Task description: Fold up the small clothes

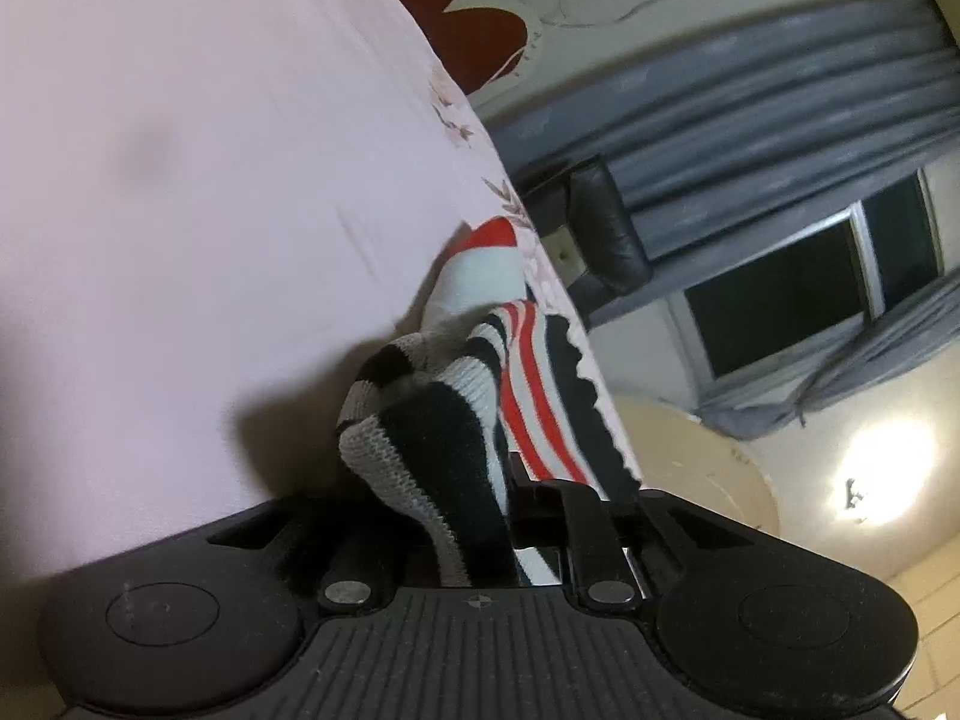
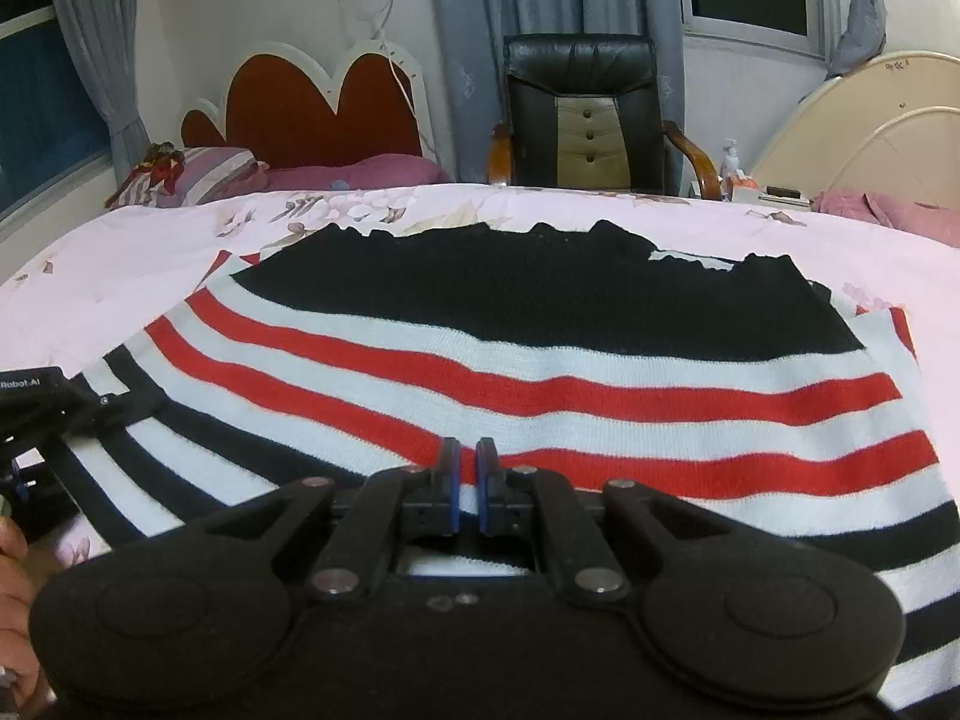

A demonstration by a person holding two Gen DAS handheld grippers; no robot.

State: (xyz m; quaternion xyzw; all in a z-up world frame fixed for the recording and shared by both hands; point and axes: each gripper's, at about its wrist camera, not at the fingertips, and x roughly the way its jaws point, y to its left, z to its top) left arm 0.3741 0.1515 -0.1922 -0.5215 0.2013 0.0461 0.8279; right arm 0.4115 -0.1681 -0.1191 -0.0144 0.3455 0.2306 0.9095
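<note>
A knitted sweater [image 2: 540, 360] with black, white and red stripes lies spread on the pink floral bedcover [image 2: 120, 276]. My right gripper [image 2: 468, 459] sits low over its near part, blue pads almost together; I cannot tell whether any knit is pinched between them. In the left wrist view, a bunched fold of the sweater [image 1: 432, 438] is clamped in my left gripper [image 1: 516, 480] and drapes over its fingers, hiding most of them. The left gripper [image 2: 36, 414] also shows at the sweater's left edge in the right wrist view, with a hand [image 2: 12, 570] below it.
Behind the bed stand a black leather chair [image 2: 582, 114] and a red heart-shaped headboard [image 2: 312, 102] with pink pillows [image 2: 360, 171]. Round beige table tops [image 2: 870, 138] lean at the right beside a pump bottle [image 2: 729, 159]. Grey curtains hang by the windows.
</note>
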